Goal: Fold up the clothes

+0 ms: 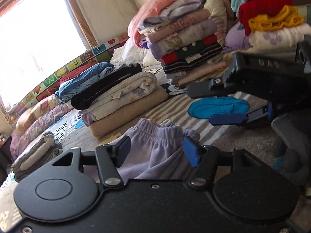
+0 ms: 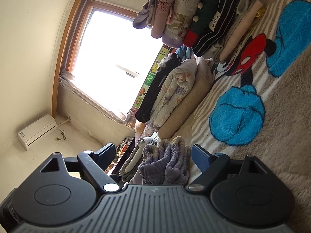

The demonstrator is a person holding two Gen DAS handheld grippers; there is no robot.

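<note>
A lilac fleece garment with an elastic waistband (image 1: 155,155) lies bunched on the striped beige blanket (image 1: 223,139), its waistband turned away from me. My left gripper (image 1: 156,152) is open, and the cloth sits between and just beyond its two fingers. In the left wrist view my right gripper (image 1: 202,105) hovers at the right above the blanket, open and holding nothing. The right wrist view is tilted: its gripper (image 2: 153,157) is open, with the crumpled lilac garment (image 2: 165,165) a short way past the fingertips.
A tall stack of folded clothes (image 1: 186,44) stands at the back, a lower stack of folded blankets (image 1: 124,101) to its left, another pile (image 1: 272,19) at the far right. A small grey folded piece (image 1: 37,155) lies at left. A grey object (image 1: 291,145) sits at right.
</note>
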